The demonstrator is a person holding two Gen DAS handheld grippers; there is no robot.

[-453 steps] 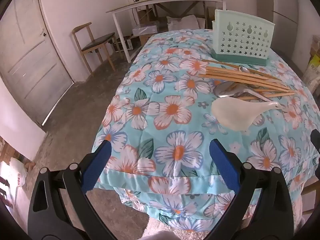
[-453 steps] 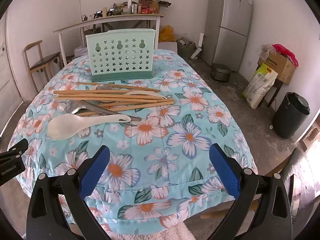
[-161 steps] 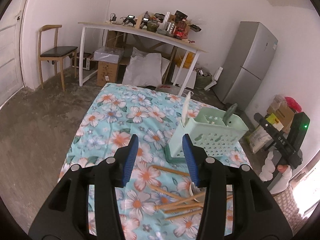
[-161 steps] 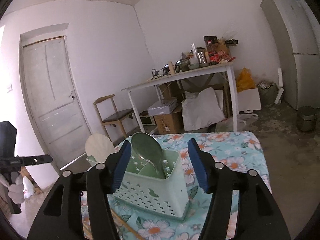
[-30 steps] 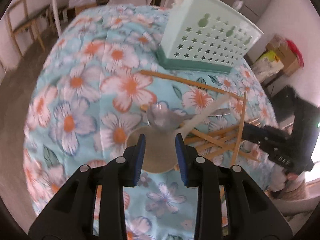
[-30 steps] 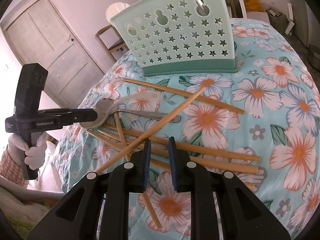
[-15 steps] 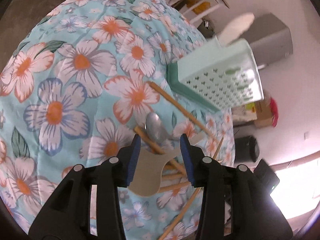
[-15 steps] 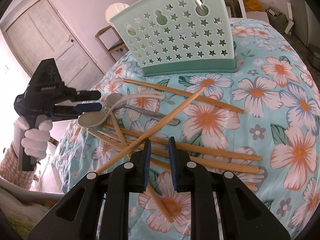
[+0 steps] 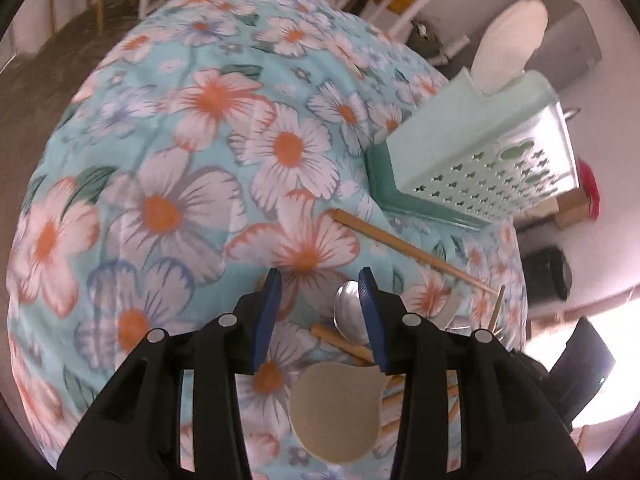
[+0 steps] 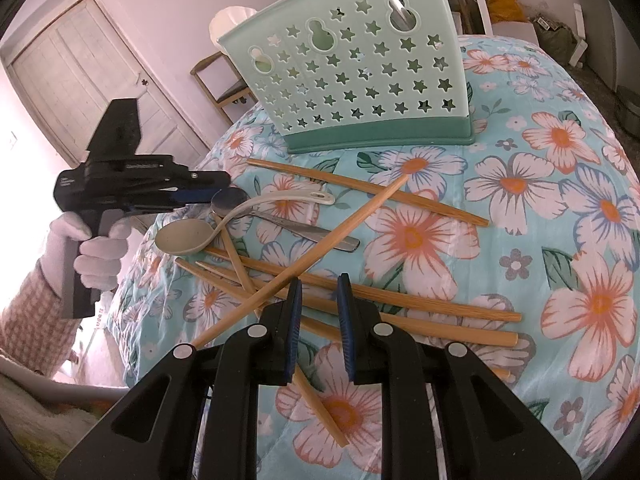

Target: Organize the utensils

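A mint green utensil holder [image 10: 352,76] stands at the back of the flowered table, with a white rice paddle [image 9: 506,46] upright in it. Several wooden chopsticks [image 10: 400,296] lie scattered in front of it. A grey plastic spoon [image 10: 188,238] and a metal spoon [image 10: 280,220] lie among them. My left gripper [image 9: 318,280] is open just above the two spoons; the grey spoon bowl [image 9: 336,412] shows beneath its jaws and the metal spoon bowl [image 9: 348,308] beside its right finger. My right gripper [image 10: 318,286] is narrowly open above the chopsticks, with one chopstick running under the jaws.
The flowered cloth [image 9: 168,208] drops off at the table's left edge. In the right wrist view a door [image 10: 88,76] and a chair [image 10: 224,84] stand behind. A black bin [image 9: 548,272] and a fridge [image 9: 572,36] stand beyond the table.
My left gripper has opened wider and let go of the grey spoon, which now lies on the chopsticks. My right gripper has opened slightly and holds its place.
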